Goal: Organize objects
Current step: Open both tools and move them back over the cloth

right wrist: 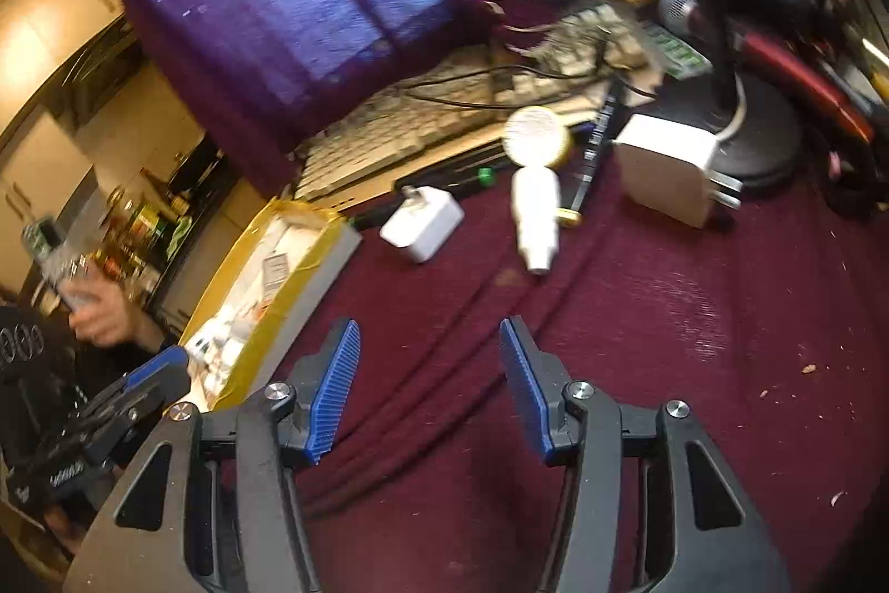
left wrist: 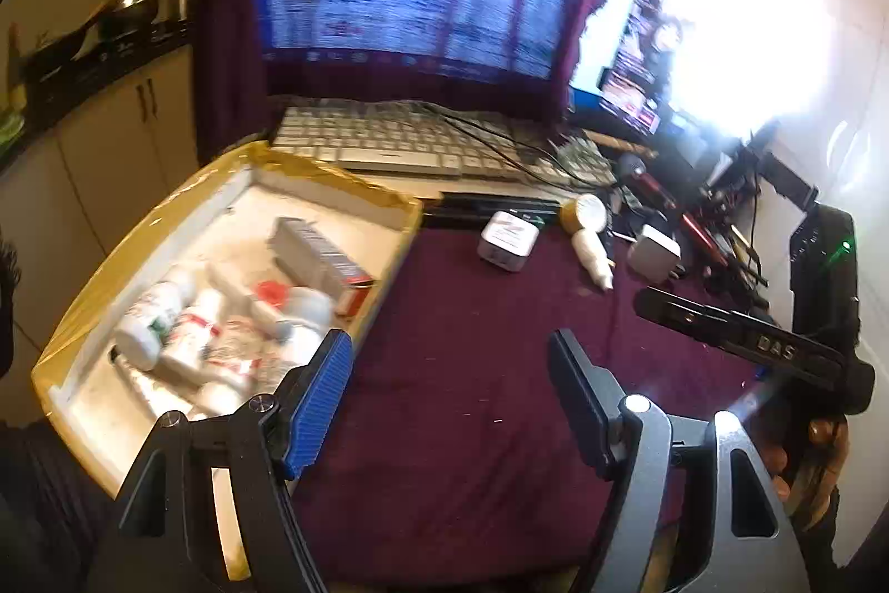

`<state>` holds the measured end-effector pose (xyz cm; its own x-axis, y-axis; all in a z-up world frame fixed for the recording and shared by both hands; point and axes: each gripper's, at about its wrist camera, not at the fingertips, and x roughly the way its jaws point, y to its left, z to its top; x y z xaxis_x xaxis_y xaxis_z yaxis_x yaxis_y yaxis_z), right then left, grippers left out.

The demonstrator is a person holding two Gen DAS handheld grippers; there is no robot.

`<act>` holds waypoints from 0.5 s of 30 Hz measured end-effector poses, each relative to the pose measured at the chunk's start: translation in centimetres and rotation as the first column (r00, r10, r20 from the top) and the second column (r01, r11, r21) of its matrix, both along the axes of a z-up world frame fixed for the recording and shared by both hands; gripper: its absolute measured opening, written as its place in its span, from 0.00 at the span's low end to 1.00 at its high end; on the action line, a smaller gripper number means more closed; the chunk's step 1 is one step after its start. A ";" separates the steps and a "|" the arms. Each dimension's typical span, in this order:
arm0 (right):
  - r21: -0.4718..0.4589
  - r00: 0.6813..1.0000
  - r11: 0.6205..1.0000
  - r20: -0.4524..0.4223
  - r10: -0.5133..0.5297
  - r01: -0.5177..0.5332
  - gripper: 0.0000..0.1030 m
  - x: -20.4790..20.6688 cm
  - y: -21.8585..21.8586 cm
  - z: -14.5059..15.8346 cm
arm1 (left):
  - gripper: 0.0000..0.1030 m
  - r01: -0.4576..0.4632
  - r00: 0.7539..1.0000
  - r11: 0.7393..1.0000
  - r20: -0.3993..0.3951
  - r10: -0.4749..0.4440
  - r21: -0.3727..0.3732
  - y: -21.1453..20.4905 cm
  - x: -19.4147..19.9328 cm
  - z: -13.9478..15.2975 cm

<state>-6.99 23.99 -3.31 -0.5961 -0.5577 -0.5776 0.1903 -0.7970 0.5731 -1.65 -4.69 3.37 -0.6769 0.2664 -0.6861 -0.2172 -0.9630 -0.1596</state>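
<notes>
Bottles (left wrist: 183, 343) in the box (left wrist: 383, 198) blurred, labels unreadable; both tools (left wrist: 450, 390) (right wrist: 430, 390) agape, empty.

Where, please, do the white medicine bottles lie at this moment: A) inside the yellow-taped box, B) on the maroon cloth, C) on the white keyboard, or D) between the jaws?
A: the white medicine bottles lie clustered inside the yellow-taped box, left of the maroon cloth.
</notes>
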 end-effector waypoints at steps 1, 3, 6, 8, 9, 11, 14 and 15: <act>0.001 1.000 1.000 0.002 0.001 -0.001 0.50 -0.1 0.0 -0.1 | 0.65 0.008 1.000 1.000 0.002 -0.008 -0.005 0.6 -0.1 0.0; 0.004 1.000 1.000 0.004 0.006 -0.006 0.50 -0.4 -0.1 -0.2 | 0.65 0.019 1.000 1.000 0.006 -0.019 -0.011 1.4 -0.2 -0.1; 0.004 1.000 1.000 -0.001 0.010 -0.010 0.50 -0.7 -0.3 -0.2 | 0.65 0.013 1.000 1.000 0.019 -0.012 -0.016 1.8 -0.5 -0.3; 0.010 1.000 1.000 -0.003 0.013 -0.013 0.50 -1.0 -0.4 -0.4 | 0.65 0.000 0.999 1.000 0.032 0.001 -0.020 1.9 -0.6 -0.5; 0.015 1.000 1.000 -0.005 0.011 -0.011 0.50 -1.2 -0.4 -0.5 | 0.65 -0.003 0.999 1.000 0.035 0.003 -0.019 1.9 -0.6 -0.5; 0.017 1.000 1.000 -0.003 0.010 -0.009 0.50 -1.4 -0.3 -0.8 | 0.65 -0.008 0.999 1.000 0.038 0.009 -0.020 1.8 -0.6 -0.4; 0.016 1.000 1.000 0.014 0.004 -0.005 0.50 -1.8 -0.2 -1.4 | 0.65 -0.022 0.999 0.999 0.037 0.023 -0.027 1.7 -0.8 -0.6; 0.023 1.000 1.000 0.019 0.003 -0.003 0.50 -2.0 -0.2 -1.5 | 0.65 -0.023 0.999 1.000 0.043 0.024 -0.021 1.7 -0.9 -0.8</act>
